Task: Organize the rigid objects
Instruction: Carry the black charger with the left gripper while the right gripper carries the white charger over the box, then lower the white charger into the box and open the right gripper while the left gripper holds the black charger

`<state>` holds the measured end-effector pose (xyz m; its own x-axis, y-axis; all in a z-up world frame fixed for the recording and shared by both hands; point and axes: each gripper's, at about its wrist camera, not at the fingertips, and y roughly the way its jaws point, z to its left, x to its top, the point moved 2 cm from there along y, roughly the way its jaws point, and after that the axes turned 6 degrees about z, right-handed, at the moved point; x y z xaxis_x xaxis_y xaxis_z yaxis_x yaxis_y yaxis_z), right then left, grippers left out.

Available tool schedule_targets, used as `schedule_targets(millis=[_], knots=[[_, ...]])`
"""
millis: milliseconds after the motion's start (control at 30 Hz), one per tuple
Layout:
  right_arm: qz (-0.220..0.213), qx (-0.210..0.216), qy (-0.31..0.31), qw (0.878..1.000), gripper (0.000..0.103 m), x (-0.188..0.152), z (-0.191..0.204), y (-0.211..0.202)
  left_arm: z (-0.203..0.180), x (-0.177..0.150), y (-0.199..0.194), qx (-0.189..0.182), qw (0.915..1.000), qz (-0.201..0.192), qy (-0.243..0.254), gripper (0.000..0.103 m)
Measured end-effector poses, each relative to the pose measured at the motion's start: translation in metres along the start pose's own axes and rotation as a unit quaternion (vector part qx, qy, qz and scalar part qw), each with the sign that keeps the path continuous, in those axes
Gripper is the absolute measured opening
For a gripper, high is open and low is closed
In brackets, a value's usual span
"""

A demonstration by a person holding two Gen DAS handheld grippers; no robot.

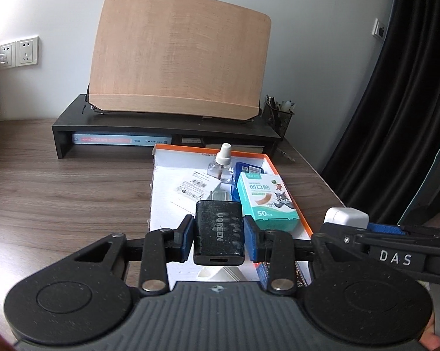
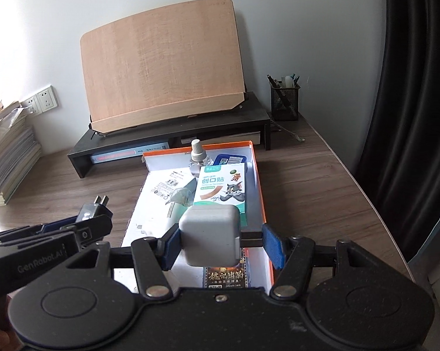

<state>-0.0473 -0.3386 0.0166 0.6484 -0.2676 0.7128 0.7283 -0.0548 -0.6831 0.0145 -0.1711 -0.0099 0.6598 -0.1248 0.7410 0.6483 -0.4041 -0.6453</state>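
Observation:
My left gripper (image 1: 219,235) is shut on a black UGREEN charger (image 1: 220,222), held just above the near end of an orange-rimmed white box (image 1: 283,179). My right gripper (image 2: 223,242) is shut on a white cube charger (image 2: 209,234) over the same box (image 2: 259,181); a dark part of the charger bridges to the right pad. Each gripper shows at the edge of the other view: the right gripper (image 1: 363,234), the left gripper (image 2: 85,228). In the box lie a teal plaster box (image 2: 220,187), a clear bottle (image 2: 198,158), a blue case (image 2: 230,159) and a card pack (image 2: 224,278).
A black desk riser (image 1: 167,124) at the back carries a tilted wooden board (image 1: 179,58). A mesh pen holder (image 2: 284,101) stands at the back right, stacked books (image 2: 9,163) at the left. A black curtain (image 2: 410,117) hangs past the desk's right edge. Bare wood desk (image 1: 73,190) lies left of the box.

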Motion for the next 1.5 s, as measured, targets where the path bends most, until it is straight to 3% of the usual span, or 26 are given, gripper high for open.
schedule_targets(millis=[1500], knots=[[0.008, 0.005, -0.008, 1.0, 0.072, 0.002, -0.002, 0.011, -0.015, 0.001, 0.014, -0.007, 0.9998, 0.015, 0.011, 0.036]])
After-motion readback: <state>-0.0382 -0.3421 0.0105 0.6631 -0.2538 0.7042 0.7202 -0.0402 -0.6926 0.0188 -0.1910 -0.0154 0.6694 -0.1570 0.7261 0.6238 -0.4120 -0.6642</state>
